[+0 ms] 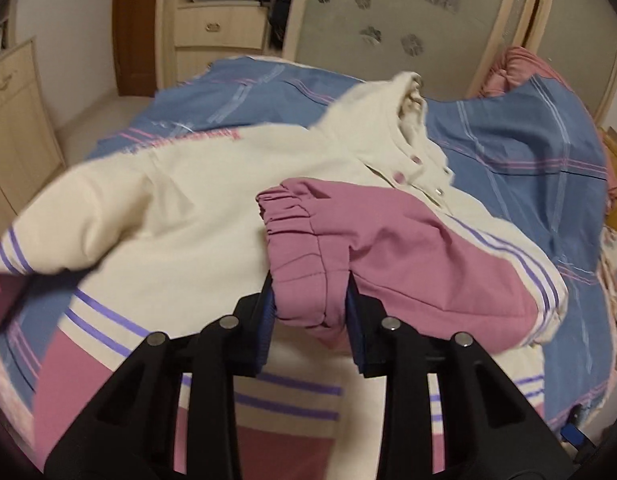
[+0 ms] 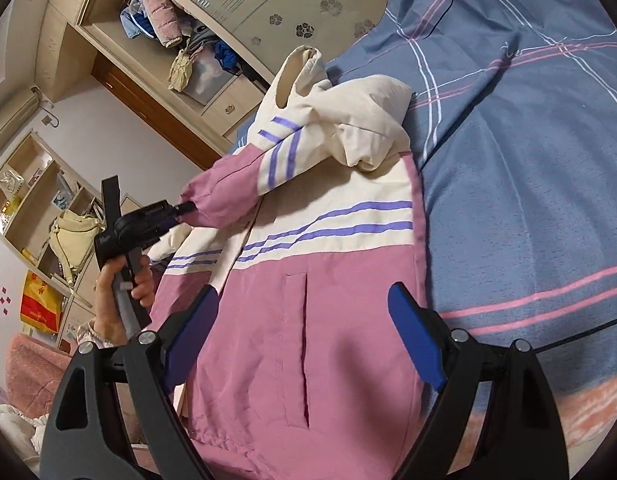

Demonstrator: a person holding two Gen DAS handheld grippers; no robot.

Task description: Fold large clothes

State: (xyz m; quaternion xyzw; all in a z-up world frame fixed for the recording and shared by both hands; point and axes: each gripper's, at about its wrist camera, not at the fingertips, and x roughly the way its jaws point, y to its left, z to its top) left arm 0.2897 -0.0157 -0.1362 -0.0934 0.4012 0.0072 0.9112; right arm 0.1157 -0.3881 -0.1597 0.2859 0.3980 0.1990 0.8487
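Pinching the pink elastic cuff [image 1: 296, 216] of the sleeve between its blue pads, the left gripper [image 1: 310, 300] holds that sleeve up over the cream chest of the jacket [image 1: 168, 208], which lies spread on the blue plaid bedcover [image 1: 528, 152] just ahead of it. The right gripper [image 2: 304, 328] hovers with fingers spread wide above the pink lower front panel, holding nothing. I'd worry the thick, bunched cuff could slip free, or the pull could drag the unpinned jacket askew.
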